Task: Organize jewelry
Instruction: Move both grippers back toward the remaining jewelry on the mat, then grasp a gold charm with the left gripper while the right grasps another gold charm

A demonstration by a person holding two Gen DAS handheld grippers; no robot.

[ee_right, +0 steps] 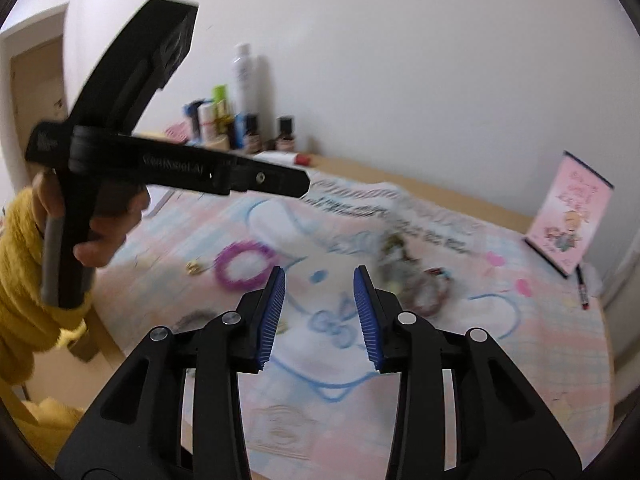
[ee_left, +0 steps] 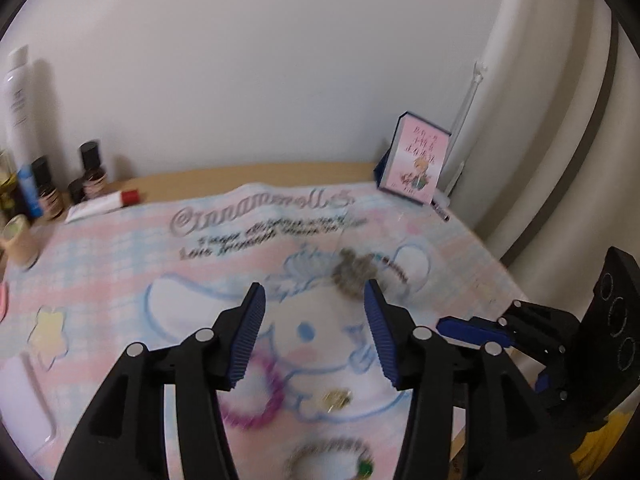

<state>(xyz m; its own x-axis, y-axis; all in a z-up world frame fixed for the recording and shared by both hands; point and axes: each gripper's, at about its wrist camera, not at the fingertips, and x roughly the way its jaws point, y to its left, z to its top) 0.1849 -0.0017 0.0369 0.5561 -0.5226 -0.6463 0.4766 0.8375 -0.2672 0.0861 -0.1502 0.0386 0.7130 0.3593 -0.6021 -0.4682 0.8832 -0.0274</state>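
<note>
We find both the left hand-held gripper (ee_left: 314, 312) and right hand-held gripper (ee_right: 319, 300) released, empty; next move: grasp the purple bracelet (ee_right: 244, 264)

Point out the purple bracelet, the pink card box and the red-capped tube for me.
purple bracelet (ee_right: 244, 266): right wrist view, on the ring's beaded band.
pink card box (ee_left: 416, 160): left wrist view, middle of its pink front face.
red-capped tube (ee_left: 130, 197): left wrist view, on the red cap.
</note>
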